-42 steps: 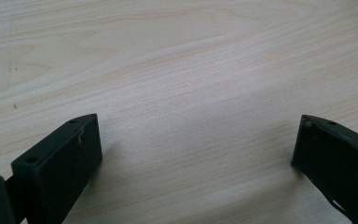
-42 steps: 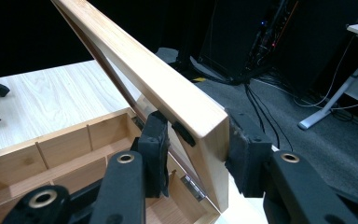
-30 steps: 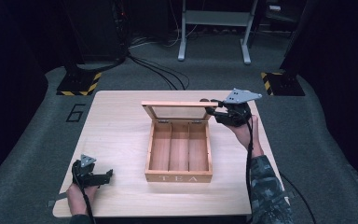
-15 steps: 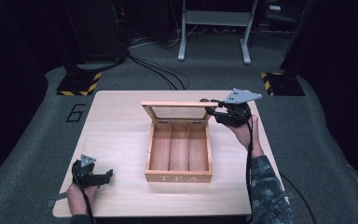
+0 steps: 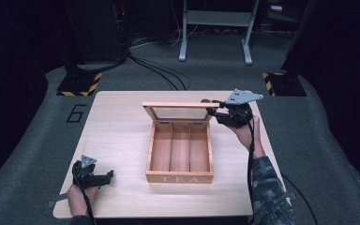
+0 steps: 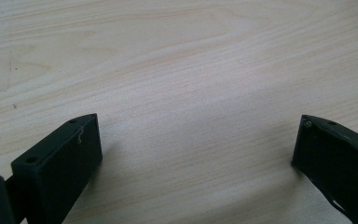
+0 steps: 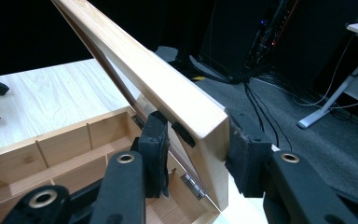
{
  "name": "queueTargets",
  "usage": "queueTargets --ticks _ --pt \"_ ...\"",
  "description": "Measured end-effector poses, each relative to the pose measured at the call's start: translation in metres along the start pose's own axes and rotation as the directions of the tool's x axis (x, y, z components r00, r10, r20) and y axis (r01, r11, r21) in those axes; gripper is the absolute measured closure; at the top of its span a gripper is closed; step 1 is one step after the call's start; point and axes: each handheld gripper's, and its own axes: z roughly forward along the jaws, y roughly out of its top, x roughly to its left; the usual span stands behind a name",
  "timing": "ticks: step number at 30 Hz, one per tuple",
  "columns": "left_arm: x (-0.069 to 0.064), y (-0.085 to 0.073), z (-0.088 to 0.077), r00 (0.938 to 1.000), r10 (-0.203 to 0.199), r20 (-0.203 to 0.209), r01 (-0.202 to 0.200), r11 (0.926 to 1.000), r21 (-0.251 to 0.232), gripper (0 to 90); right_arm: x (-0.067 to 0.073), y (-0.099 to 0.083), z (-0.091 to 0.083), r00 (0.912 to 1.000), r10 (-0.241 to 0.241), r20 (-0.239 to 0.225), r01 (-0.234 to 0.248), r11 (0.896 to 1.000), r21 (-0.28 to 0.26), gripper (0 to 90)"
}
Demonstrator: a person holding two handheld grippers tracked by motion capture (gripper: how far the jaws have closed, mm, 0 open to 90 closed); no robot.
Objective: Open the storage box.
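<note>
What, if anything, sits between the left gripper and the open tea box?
Nothing visible. Bare table lies between the left gripper, jaws open, and the tea box. The right gripper grips the lid's far corner, off that path.

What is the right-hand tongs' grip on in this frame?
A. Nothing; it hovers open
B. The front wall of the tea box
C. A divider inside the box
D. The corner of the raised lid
D: in the right gripper view the right tongs sit either side of the raised lid at its corner, above the open tea box.
</note>
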Motion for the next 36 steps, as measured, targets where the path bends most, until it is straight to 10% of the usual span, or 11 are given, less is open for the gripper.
queueTargets --ticks 36 --pt "0.0001 0.0009 0.0006 1.0000 -0.002 0.001 0.002 1.0000 0.003 0.8 0.0009 -0.0024 -0.0006 1.0000 -0.004 -0.002 0.004 1.000 -0.013 61.4"
